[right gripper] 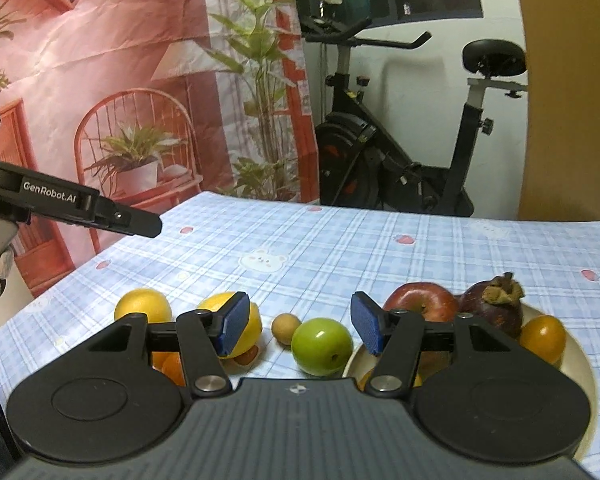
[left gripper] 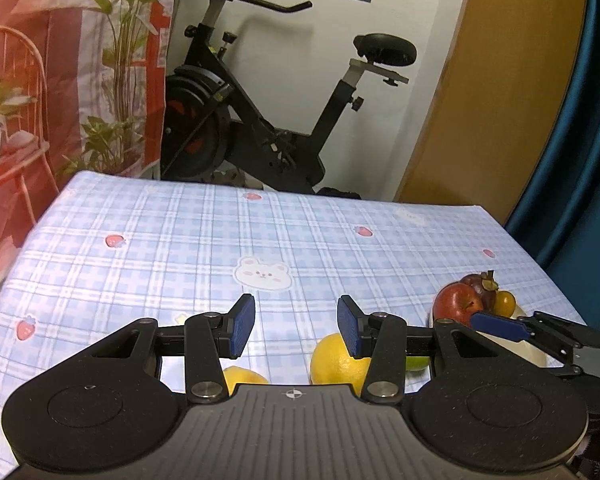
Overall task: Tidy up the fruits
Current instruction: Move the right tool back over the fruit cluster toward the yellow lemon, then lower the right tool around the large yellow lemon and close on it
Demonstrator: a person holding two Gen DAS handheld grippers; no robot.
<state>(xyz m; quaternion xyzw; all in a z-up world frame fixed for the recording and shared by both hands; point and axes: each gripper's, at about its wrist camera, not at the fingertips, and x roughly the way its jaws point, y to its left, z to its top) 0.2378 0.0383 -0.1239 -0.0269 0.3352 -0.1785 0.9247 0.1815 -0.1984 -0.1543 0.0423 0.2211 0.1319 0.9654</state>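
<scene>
Blue-padded left gripper (left gripper: 296,326): your jaws stand apart and empty over the checked blue tablecloth (left gripper: 180,240), round yellow citrus fruit (left gripper: 338,362) just below. From the right wrist, your right gripper (right gripper: 300,326) is likewise parted, holding nothing — round green fruit (right gripper: 322,346) sits beside the cream plate (right gripper: 576,364). Nudge it carelessly and it could roll away.

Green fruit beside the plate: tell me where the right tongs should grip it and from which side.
Grip the green fruit across its widest middle, coming from the near side, slightly above. It is round and smooth, with the plate close on one side and a small brown fruit on the other.
</scene>
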